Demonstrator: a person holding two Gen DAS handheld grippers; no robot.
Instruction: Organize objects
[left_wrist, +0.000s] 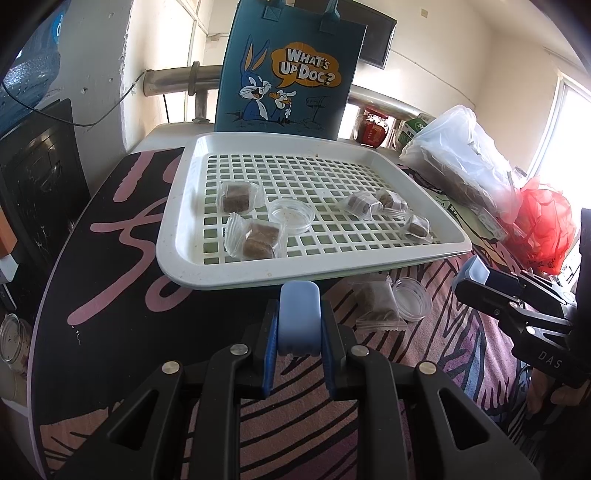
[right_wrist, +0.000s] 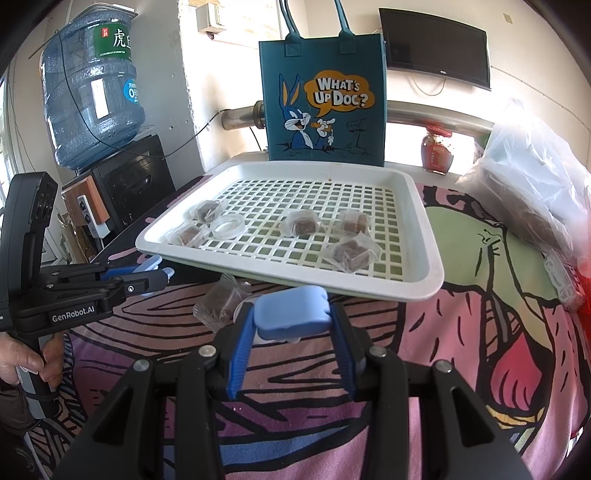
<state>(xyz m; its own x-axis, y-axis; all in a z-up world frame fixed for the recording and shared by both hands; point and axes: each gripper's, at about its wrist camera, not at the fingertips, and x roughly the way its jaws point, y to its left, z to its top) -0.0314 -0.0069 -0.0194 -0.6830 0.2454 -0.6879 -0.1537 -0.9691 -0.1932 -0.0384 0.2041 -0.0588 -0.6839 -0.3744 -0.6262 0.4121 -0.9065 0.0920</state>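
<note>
- Nearest each lens sit the black two-finger grippers with pale blue pads: the left gripper (left_wrist: 299, 321) shows its pads pressed together with nothing between them, and the right gripper (right_wrist: 291, 314) likewise looks closed and empty, hanging low over the cloth just short of the tray.
- Under everything lies the pink cartoon-print tablecloth (right_wrist: 461, 332).
- On it rests the white perforated plastic tray (left_wrist: 369, 266), which already holds five clear-wrapped brown cake squares and one shallow clear plastic dish (left_wrist: 291, 215).
- Behind the tray stands the blue felt tote bag with a cartoon rabbit (right_wrist: 325, 103).
- Outside the tray, just beside its near edge, lie the remaining pieces: one wrapped brown cake packet (left_wrist: 375, 304) and, touching it, a second small clear round dish (left_wrist: 412, 298).
- Judging by that, the step in hand is fetching these two strays; the right gripper is closest.
- To do it well, open the jaws first, straddle the packet across its firm cake rather than the loose wrapper edge, and lift clear of the tray rim before setting down.
</note>
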